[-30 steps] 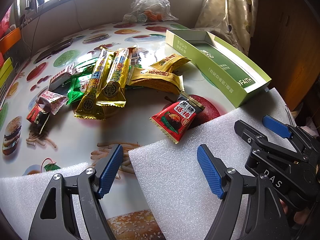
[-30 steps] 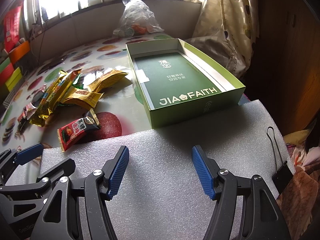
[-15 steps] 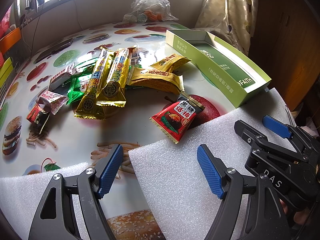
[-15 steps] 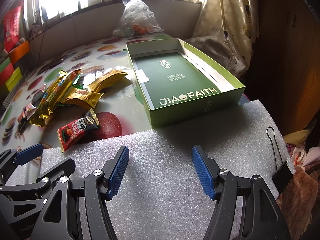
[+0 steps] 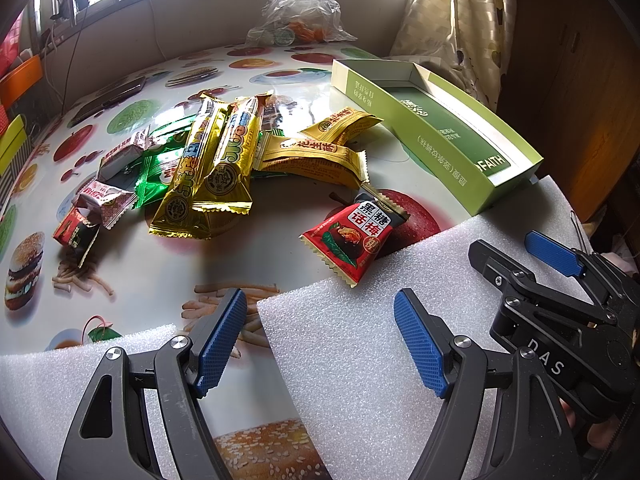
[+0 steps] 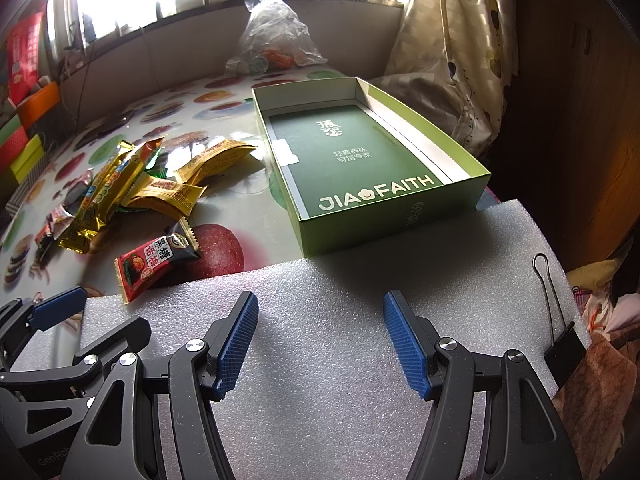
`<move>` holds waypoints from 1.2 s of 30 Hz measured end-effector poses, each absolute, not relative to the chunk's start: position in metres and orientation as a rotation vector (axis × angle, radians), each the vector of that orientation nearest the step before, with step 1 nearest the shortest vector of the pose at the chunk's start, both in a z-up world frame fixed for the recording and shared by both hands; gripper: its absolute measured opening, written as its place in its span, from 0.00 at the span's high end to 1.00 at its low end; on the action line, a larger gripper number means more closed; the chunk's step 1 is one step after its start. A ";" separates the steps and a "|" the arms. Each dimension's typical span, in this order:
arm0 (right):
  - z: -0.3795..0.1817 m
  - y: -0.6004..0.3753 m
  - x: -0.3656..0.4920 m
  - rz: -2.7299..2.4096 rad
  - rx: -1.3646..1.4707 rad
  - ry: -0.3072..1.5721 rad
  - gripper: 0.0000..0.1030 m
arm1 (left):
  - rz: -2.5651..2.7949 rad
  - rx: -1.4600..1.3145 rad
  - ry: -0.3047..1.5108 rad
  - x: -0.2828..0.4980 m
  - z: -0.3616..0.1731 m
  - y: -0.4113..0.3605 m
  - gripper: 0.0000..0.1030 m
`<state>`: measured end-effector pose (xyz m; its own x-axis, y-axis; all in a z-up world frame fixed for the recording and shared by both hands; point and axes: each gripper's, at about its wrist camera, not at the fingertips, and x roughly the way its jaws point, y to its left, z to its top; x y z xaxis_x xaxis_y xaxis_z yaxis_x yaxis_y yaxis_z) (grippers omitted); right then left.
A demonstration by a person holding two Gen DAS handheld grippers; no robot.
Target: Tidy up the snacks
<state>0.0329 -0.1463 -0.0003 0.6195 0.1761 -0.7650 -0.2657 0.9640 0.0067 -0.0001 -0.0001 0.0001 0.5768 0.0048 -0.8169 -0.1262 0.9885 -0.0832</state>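
A red plum packet (image 5: pixel 354 236) lies at the foam sheet (image 6: pixel 360 320) edge, between the snack pile (image 5: pixel 216 160) and green box (image 6: pixel 360 156). Both the left tool (image 5: pixel 320 340) and right tool (image 6: pixel 320 340) rest spread and empty over the foam.

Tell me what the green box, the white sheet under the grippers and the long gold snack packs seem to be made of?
Green box: looks like matte printed cardboard, with thin folded walls and a white inside. White sheet: probably soft packing foam, going by its fine bubbly texture. Long gold snack packs: shiny metallic film, likely plastic foil, with bright glare, crinkles and zigzag sealed ends.
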 end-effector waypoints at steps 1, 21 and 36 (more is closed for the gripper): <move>0.000 -0.146 0.033 0.255 -0.111 0.866 0.36 | 0.077 -0.138 0.954 0.000 0.000 0.000 0.26; 0.000 -0.146 0.033 0.254 -0.112 0.865 0.37 | 0.076 -0.138 0.952 0.000 0.000 0.000 0.26; 0.022 -0.125 0.028 0.369 -0.098 0.827 0.37 | 0.110 -0.195 0.920 -0.014 0.023 0.039 0.26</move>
<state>0.0281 -0.1254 0.0219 0.6173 0.2823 -0.7344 -0.3582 0.9319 0.0571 -0.0140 0.0391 0.0233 0.6019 0.0112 -0.7985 -0.1774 0.9768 -0.1200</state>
